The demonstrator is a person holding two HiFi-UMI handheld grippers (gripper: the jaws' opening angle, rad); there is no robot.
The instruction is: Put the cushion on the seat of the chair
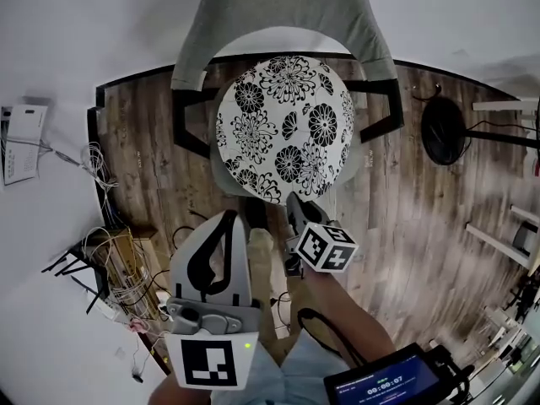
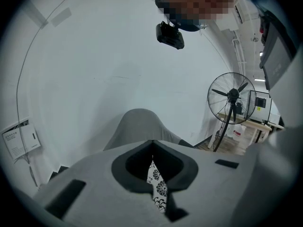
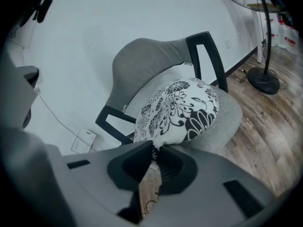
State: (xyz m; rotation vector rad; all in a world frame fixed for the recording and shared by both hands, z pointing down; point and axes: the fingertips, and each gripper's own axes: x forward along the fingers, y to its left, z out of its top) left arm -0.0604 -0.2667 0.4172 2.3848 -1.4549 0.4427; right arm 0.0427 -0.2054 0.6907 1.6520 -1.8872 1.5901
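A round white cushion (image 1: 287,125) with black flowers lies on the seat (image 3: 228,117) of a grey chair (image 1: 278,15) with black armrests. My right gripper (image 1: 294,199) is shut on the cushion's near edge; in the right gripper view the cushion (image 3: 177,110) bulges away from the pinched rim at the right gripper (image 3: 154,151). My left gripper (image 1: 229,218) hovers beside it at the left, short of the cushion, with its jaws together. In the left gripper view only a sliver of the cushion (image 2: 157,186) shows through the slit below the left gripper (image 2: 151,148), with the chair back (image 2: 137,126) beyond.
A standing fan (image 2: 232,98) has its round base (image 1: 443,129) on the wood floor right of the chair. Tangled cables and a power strip (image 1: 118,268) lie at the left by the white wall. White furniture legs (image 1: 498,243) stand at the far right.
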